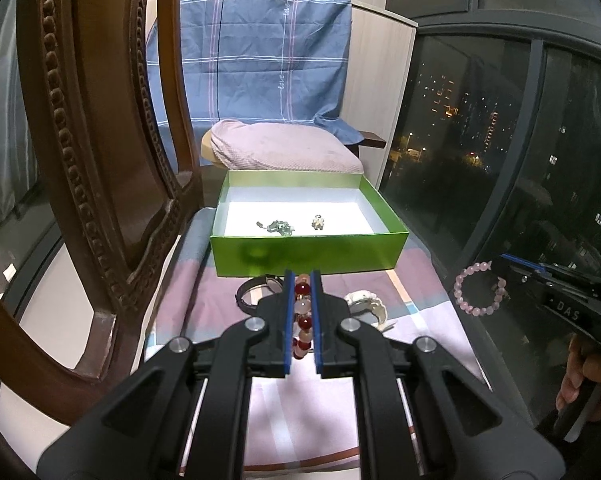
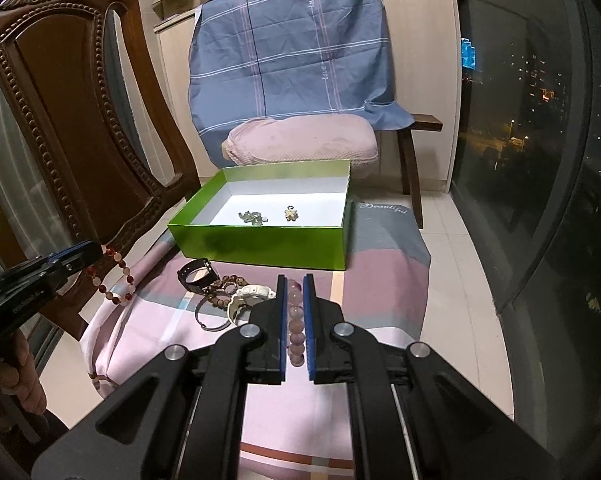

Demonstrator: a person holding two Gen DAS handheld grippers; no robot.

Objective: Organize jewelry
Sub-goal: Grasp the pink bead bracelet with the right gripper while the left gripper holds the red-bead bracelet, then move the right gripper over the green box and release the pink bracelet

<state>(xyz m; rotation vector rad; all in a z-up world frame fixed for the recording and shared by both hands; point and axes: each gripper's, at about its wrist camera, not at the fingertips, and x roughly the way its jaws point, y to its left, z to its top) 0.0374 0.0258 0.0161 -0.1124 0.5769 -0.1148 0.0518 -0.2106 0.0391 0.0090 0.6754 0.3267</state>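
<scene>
1. Night-dark windows point(image 2: 540, 140) fill the right side of both views; a carved wooden chair point(image 2: 60, 120) stands at the left, and a blue checked sheet point(image 2: 292, 52) hangs at upper centre over a pink cushion point(image 2: 300, 140).
2. Low in the frame, a pink and grey striped cloth point(image 2: 380, 272) covers the work surface.
3. On that cloth, at mid-frame, sits an open green box point(image 2: 260, 244) with a white floor; a small greenish piece point(image 2: 252, 218) and a pale charm point(image 2: 290, 213) lie inside, apart from each other.
4. In front of the box, left of centre in the right wrist view, lie a black watch point(image 2: 194, 276), a brown bead bracelet point(image 2: 222, 286), a white watch point(image 2: 252, 294) and a metal bangle point(image 2: 212, 320), crowded together.
5. The left gripper point(image 1: 302, 280) is clenched on a red and white bead bracelet point(image 1: 303, 308), which dangles clear of the cloth at the left edge of the right wrist view.
6. The right gripper point(image 2: 294, 284) is clenched on a pink bead bracelet point(image 2: 294, 320), which hangs as a loop at the right of the left wrist view.
</scene>
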